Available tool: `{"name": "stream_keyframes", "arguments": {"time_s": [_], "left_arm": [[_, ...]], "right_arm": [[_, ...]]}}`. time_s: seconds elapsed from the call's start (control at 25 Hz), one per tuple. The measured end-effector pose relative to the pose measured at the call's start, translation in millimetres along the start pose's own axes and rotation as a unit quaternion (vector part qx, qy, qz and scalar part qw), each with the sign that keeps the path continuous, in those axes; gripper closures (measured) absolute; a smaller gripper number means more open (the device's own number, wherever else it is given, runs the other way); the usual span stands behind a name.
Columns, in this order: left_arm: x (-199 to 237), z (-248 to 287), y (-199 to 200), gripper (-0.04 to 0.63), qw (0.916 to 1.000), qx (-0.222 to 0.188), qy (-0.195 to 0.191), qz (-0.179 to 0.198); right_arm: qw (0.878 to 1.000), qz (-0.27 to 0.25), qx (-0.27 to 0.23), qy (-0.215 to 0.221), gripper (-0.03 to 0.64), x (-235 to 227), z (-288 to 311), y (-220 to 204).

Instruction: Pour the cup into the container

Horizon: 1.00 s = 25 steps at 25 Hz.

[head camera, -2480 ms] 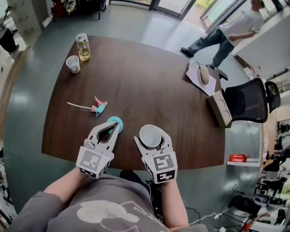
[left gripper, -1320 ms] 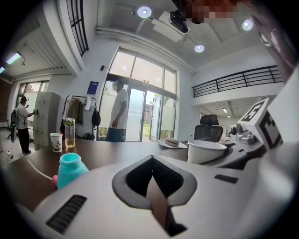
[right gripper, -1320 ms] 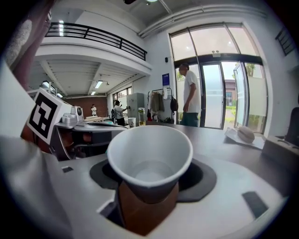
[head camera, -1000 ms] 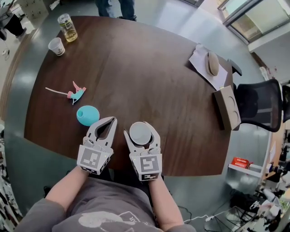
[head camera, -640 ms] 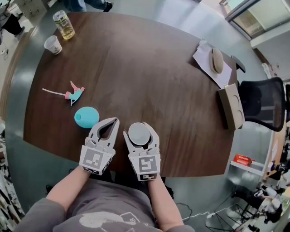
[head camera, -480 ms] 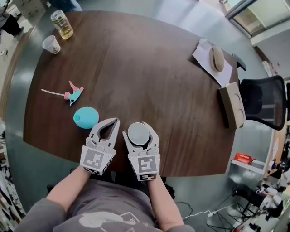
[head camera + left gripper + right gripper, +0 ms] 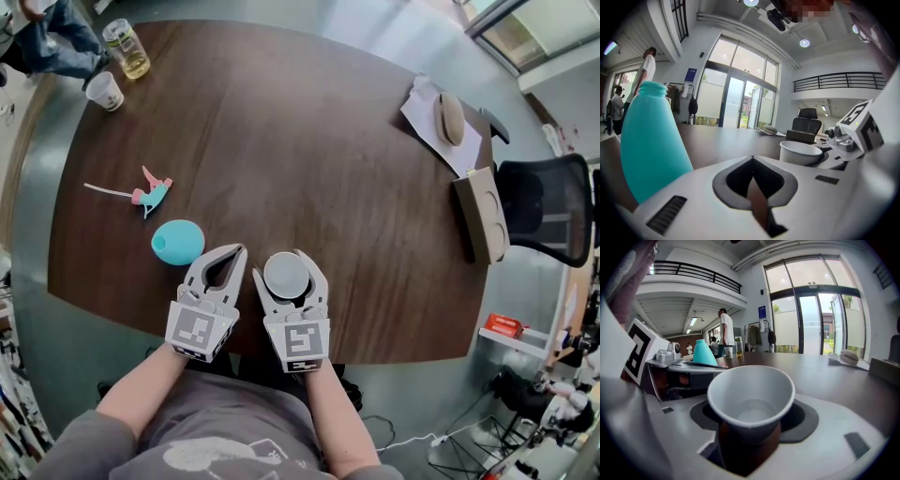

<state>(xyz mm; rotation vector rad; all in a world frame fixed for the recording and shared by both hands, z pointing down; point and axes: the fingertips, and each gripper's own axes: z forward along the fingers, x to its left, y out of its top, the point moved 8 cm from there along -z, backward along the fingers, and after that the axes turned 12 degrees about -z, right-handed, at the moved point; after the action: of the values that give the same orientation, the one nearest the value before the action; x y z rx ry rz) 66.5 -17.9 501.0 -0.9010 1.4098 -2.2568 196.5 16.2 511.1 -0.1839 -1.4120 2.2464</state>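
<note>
Now container [image 7: 178, 242] sits apart, L of L gripper [image 7: 240, 248], no longer at its tips | L jaws together, empty | R gripper [image 7: 284, 256] clamps upright cup [image 7: 286, 275] nr table [image 7: 309, 141] edge | risk: narrow neck + unheld container → spill/tip-over on pour.

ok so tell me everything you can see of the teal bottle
The teal bottle is smooth, opaque and egg-shaped, plastic by the look, narrowing to a short neck with an open mouth; no cap shows. It stands upright on the brown table, near the edge closest to the person, just left of the left gripper. Nothing holds it: it sits outside that gripper's jaws, which are together, and seems clear of them. Its contents can't be seen.
</note>
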Motion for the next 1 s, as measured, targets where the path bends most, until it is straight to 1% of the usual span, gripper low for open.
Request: {"name": "stream_keyframes", "arguments": {"time_s": [0.28,0.44,0.48,0.56,0.64,0.76,1.0], "left_arm": [[2.6,-2.8,-2.7,0.588,1.0,-0.005,-0.002,-0.004],[2.8,-3.5,-1.7,0.588,1.0,-0.005,0.0,-0.005],[2.6,-3.5,-2.0,0.588,1.0,-0.006,-0.001,-0.005],[2.3,-3.9,-3.0,0.588,0.9999,-0.008,-0.002,-0.009],[2.0,-4.5,-2.4,0.588,0.9999,-0.009,-0.001,-0.01],[1.2,-5.5,-1.2,0.588,0.9999,-0.007,0.003,-0.009],[-0.4,-9.1,1.3,0.588,0.9998,-0.016,0.003,-0.006]], "right_arm": [[1.0,0.003,-0.002,-0.006,0.327,2.8,0.2,-1.5],[1.0,0.003,-0.002,0.0,0.323,3.0,0.7,-1.1],[1.0,0.003,-0.003,0.002,0.319,3.2,0.9,-1.0],[1.0,0.004,-0.004,0.007,0.281,4.0,1.2,-0.5],[1.0,0.008,-0.007,0.01,0.26,4.8,1.4,-0.4],[1.0,0.013,-0.012,0.008,0.249,4.4,1.0,0.1],[0.999,0.02,-0.019,0.016,0.238,7.4,-1.6,-0.8]]}}
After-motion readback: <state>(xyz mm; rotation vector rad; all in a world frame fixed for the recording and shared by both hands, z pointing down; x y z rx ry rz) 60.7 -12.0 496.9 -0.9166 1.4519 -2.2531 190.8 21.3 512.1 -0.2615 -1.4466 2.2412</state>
